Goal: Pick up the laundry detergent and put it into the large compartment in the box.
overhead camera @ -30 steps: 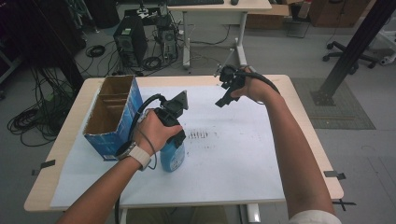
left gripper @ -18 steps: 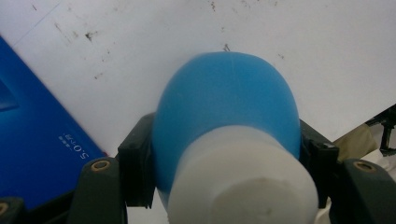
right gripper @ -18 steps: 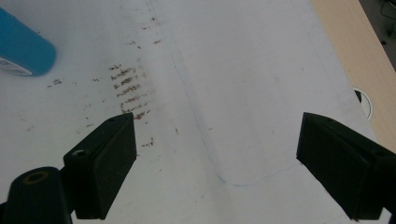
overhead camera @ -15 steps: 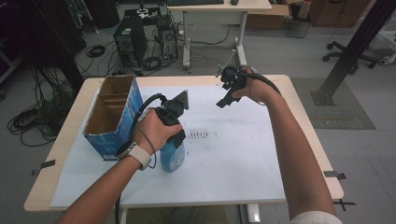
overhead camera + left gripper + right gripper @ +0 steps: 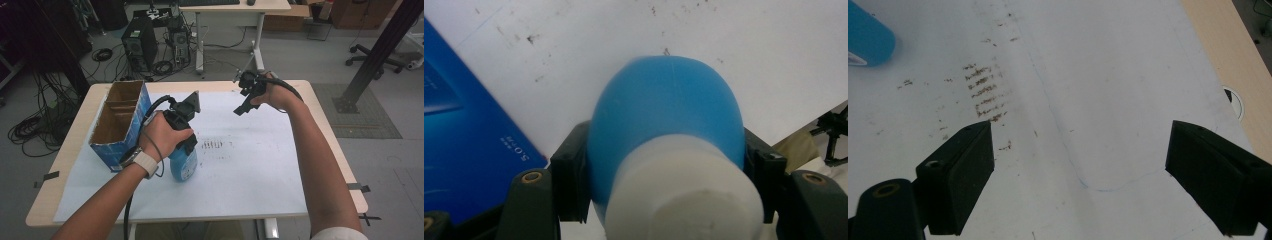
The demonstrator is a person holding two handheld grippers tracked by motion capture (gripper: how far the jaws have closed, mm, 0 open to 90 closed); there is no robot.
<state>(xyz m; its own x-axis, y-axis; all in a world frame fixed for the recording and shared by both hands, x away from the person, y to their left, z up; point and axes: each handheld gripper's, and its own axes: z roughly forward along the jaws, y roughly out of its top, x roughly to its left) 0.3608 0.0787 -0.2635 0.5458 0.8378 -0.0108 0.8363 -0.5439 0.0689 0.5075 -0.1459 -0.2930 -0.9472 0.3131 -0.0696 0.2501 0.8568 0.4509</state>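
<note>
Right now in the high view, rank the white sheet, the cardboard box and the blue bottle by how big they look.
1. White sheet, covering most of the table top.
2. Cardboard box, open-topped with blue sides.
3. Blue bottle, partly hidden by the left tool clamped on it, so its full size is unsure.
</note>
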